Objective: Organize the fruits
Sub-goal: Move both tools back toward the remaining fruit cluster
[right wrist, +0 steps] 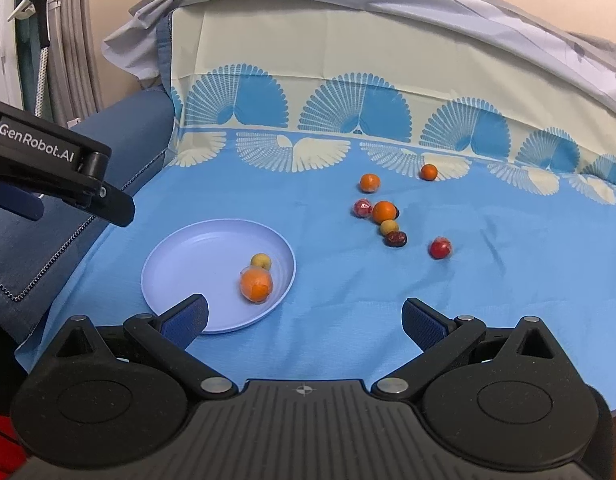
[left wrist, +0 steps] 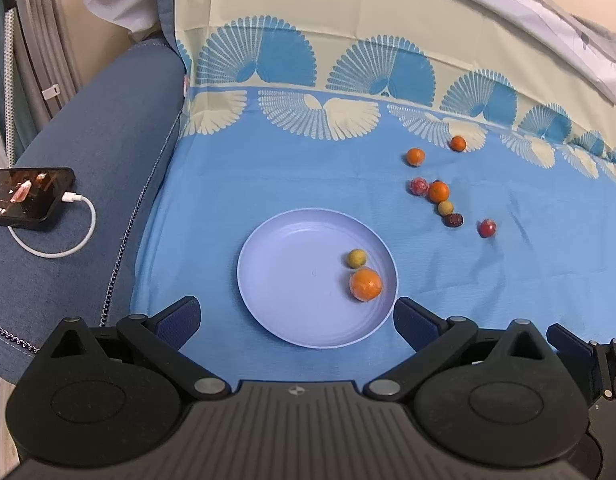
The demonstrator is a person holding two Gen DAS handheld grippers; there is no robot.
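A lilac plate (left wrist: 292, 248) (right wrist: 188, 256) lies on the blue cloth and holds an orange (left wrist: 365, 284) (right wrist: 256, 283) and a small yellow-green fruit (left wrist: 356, 258) (right wrist: 260, 260). Several loose fruits lie beyond it to the right: oranges (left wrist: 438, 191) (right wrist: 383, 211), a red fruit (left wrist: 487, 227) (right wrist: 440, 247), a dark date (left wrist: 453, 220) (right wrist: 395, 238). My left gripper (left wrist: 296, 316) is open and empty, over the plate's near rim. My right gripper (right wrist: 304, 316) is open and empty, just right of the plate. The left gripper's body (right wrist: 48, 160) shows at the left of the right wrist view.
A phone (left wrist: 28, 196) with a white charging cable (left wrist: 68, 240) lies on the blue sofa arm at the left. A patterned cloth (right wrist: 347, 80) rises over the backrest behind the fruits. The cloth's front edge runs near both grippers.
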